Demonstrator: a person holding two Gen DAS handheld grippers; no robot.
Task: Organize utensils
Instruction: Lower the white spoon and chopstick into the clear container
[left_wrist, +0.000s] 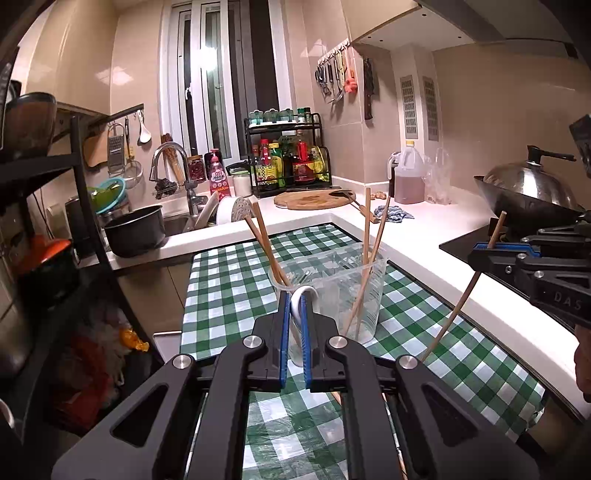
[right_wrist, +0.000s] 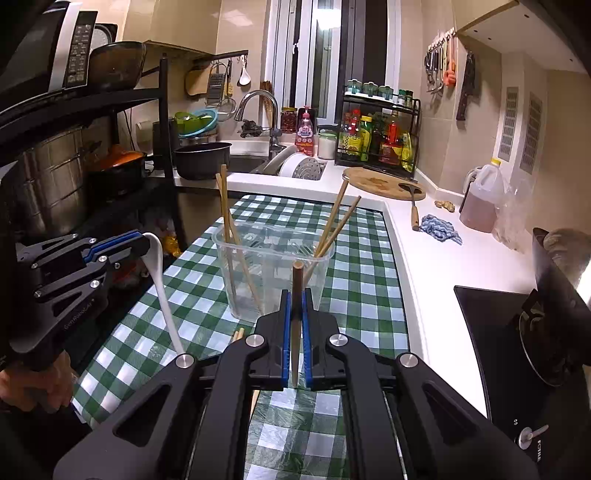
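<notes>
Left wrist view first. Left hand-held gripper (left_wrist: 294, 325) clenched on a white spoon (left_wrist: 303, 295), its curved end poking up between the blue pads, just before the clear plastic container (left_wrist: 343, 291) on the checkered surface (left_wrist: 229, 280). Four chopsticks (left_wrist: 369, 236) already leaning in that container, two at the left wall, two at the right. Off to the right, right hand-held gripper (left_wrist: 491, 254) pinching one long chopstick (left_wrist: 454, 314) near its top, most of the length hanging down toward the cloth. Risk here: glossy spoon gripped by a narrow edge, so likely to swivel or slip out between the pads if tilted.

Right wrist view next. Right hand-held gripper (right_wrist: 294, 325) clamped on that chopstick (right_wrist: 296, 295), standing almost upright between the pads, tip end out of sight below. Left hand-held gripper (right_wrist: 136, 243) at the left, spoon (right_wrist: 162, 291) drooping down from it toward the cloth, bowl end hidden, possibly touching the surface. More chopstick ends (right_wrist: 238, 334) lying on the cloth just before the container (right_wrist: 273, 266). Risks: light container tipping if a lowered utensil catches the rim or knocks the leaning sticks; both tools heading for the same opening and colliding; long chopstick pivoting in its grip and missing the mouth.
</notes>
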